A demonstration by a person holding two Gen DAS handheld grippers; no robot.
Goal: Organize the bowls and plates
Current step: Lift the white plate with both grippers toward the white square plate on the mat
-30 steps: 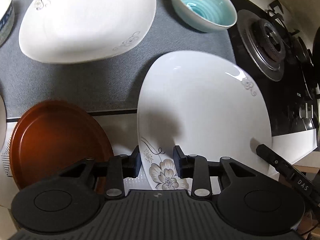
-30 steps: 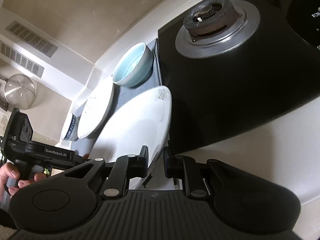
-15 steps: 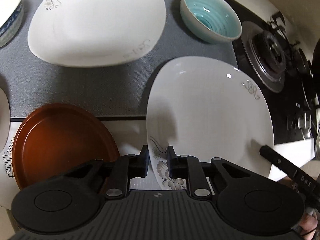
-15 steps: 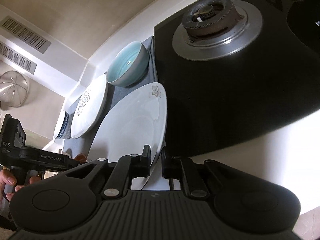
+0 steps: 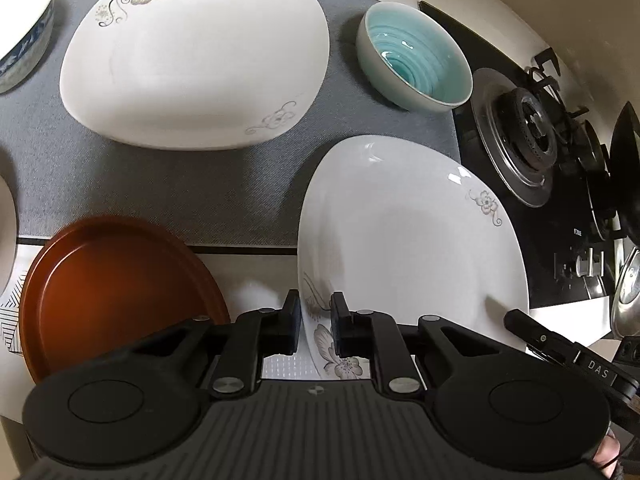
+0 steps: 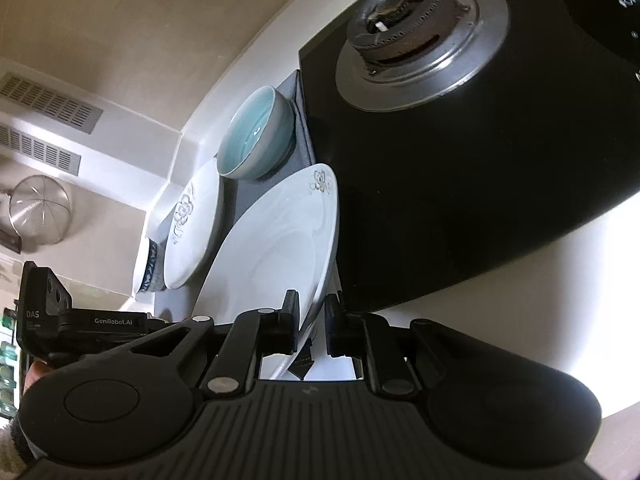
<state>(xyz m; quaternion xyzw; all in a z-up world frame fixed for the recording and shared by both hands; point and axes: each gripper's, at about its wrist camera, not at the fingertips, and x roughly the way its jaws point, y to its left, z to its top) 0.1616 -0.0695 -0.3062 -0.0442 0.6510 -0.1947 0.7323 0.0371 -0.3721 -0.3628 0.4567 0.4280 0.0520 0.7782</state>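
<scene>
- Holding one plate (image 5: 408, 240) with both tools right now. The left hand-held gripper (image 5: 316, 322) has its jaws closed down on the near rim by the flower print, and the right hand-held gripper (image 6: 312, 322) pinches the same plate (image 6: 280, 248) at its edge.
- Left is at about 6 o'clock on the plate and right looks like roughly 4 o'clock, so neither arm is really nearer.
- From the left camera the plate runs away toward 12–1 o'clock, with its far corner over the grey mat (image 5: 200, 196) and its right side next to the stove (image 5: 532, 148).
- My guess is it goes on the matching big plate (image 5: 196, 60), which sits at about 11 o'clock, well apart across the mat.
- The teal bowl (image 5: 416, 56) is near the held plate's far edge at 12, so that's the thing to clear.
- The brown plate (image 5: 116, 292) is at 9 o'clock on the tabletop (image 5: 256, 280), just beside the left tool. There's also a blue-patterned bowl (image 5: 24, 36) way out at 10.
</scene>
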